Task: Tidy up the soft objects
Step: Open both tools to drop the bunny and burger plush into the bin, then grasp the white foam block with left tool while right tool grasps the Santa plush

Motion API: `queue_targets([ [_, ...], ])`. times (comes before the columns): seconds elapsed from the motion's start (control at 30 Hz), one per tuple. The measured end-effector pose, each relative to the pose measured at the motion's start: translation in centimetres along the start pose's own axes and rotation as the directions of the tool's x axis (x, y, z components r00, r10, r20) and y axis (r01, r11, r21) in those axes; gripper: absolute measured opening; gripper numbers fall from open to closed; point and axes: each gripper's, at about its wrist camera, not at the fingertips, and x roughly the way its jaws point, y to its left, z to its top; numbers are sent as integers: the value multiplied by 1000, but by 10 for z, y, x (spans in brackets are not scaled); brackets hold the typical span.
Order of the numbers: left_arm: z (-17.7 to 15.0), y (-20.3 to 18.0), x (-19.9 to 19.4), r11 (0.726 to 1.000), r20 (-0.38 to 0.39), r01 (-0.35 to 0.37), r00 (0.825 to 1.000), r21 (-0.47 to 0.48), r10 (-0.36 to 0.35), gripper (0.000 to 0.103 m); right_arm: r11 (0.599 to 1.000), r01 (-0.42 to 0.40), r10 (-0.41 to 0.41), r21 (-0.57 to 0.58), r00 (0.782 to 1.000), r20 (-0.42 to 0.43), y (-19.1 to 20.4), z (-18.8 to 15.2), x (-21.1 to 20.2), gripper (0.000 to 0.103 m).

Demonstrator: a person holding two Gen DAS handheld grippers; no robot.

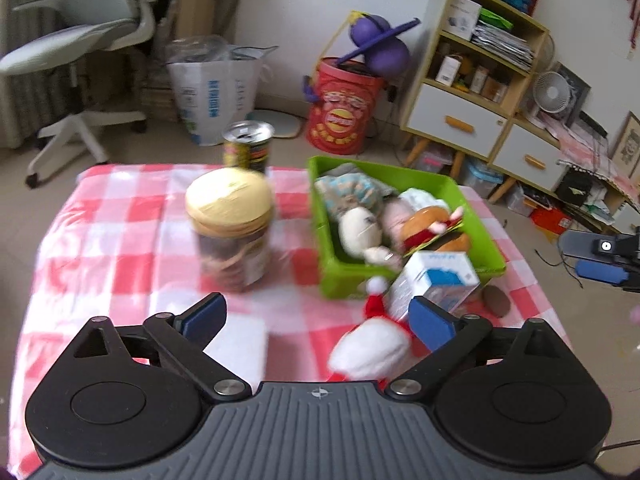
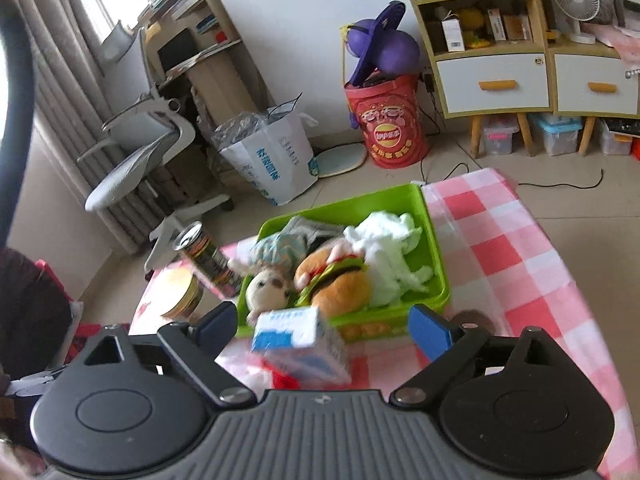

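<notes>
A green bin [image 1: 452, 184] [image 2: 432, 232] on the red-checked tablecloth [image 1: 120, 248] holds soft toys: a burger plush [image 1: 432, 220] [image 2: 340, 284], a cream doll [image 1: 360, 228] [image 2: 266, 290], a patterned cloth [image 1: 348, 192] and a white cloth [image 2: 388, 252]. A red-and-white Santa plush [image 1: 372, 344] lies on the cloth between my left gripper's [image 1: 320, 316] open fingers, close to the right pad. My right gripper [image 2: 324, 328] is open above a blue-and-white carton [image 2: 300, 344] [image 1: 436, 280] that lies in front of the bin.
A gold-lidded jar [image 1: 232, 228] [image 2: 182, 292] and a yellow-black can [image 1: 248, 146] [image 2: 208, 258] stand left of the bin. A brown disc [image 1: 496, 300] lies by the bin's near corner. Beyond the table stand a chair [image 1: 80, 60], a red drum [image 1: 344, 104] and cabinets [image 1: 480, 92].
</notes>
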Motion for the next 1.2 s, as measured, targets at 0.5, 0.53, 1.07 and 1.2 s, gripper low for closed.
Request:
queue_targets([
  [0.5, -52, 44, 2, 985, -16, -158, 987, -70, 157, 97, 998, 15, -20, -57, 995, -96, 50, -65, 19, 79],
  [0.53, -55, 48, 4, 985, -9, -157, 988, -68, 157, 97, 998, 14, -20, -56, 995, -99, 51, -68, 23, 79],
  [1.07, -76, 106, 44, 971, 21, -127, 991, -204, 134, 96, 1000, 25, -24, 9, 995, -98, 64, -102, 75, 79],
  [1.2, -77, 115, 54, 960, 26, -116, 992, -254, 127, 94, 999, 24, -20, 39, 994, -104, 65, -106, 90, 79],
])
